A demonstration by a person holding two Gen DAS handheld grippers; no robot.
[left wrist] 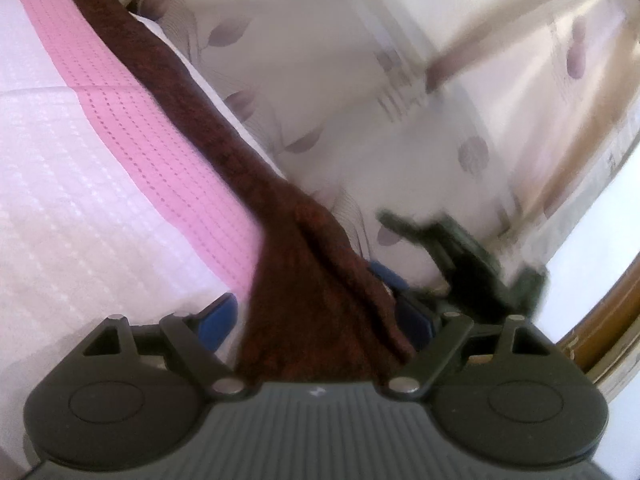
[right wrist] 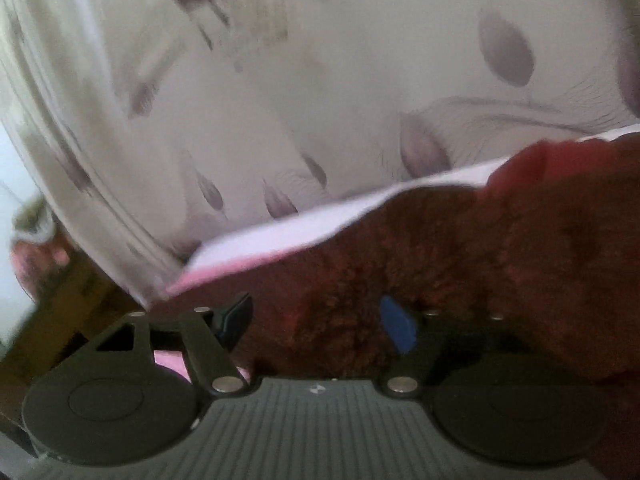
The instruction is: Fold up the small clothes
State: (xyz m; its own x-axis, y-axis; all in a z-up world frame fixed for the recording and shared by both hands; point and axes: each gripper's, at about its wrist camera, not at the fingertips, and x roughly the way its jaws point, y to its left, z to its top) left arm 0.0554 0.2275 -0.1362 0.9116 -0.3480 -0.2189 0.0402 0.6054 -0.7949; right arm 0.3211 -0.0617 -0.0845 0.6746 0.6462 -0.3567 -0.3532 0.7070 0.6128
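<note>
Lying across the pink mat, a dark red cloth is flanked by both tongs

Seen from the left wrist view, the dark red cloth (left wrist: 224, 152) is stretched as a long folded strip along the edge of the pink and white mat (left wrist: 120, 92), running from the far end right down to the left gripper (left wrist: 320, 316). Its near end is bunched between the blue pads (left wrist: 218, 318), which are spread wide; the cloth is passed between them, but no pinch can be made out, since neither pad is seen pressing on it. Further right, the right gripper (left wrist: 460, 248) is caught as a dark blur above the leaf-patterned bedsheet (left wrist: 320, 60).

From the right wrist view, the cloth (right wrist: 400, 248) is heaped in front of the right gripper (right wrist: 320, 316) and spilled over its right side. Those fingers are held apart too, with the cloth between them and the blue pad (right wrist: 396, 324) uncovered. The mat's edge (right wrist: 280, 232) is seen just beyond, on the bedsheet (right wrist: 320, 80). Everything is blurred.
</note>
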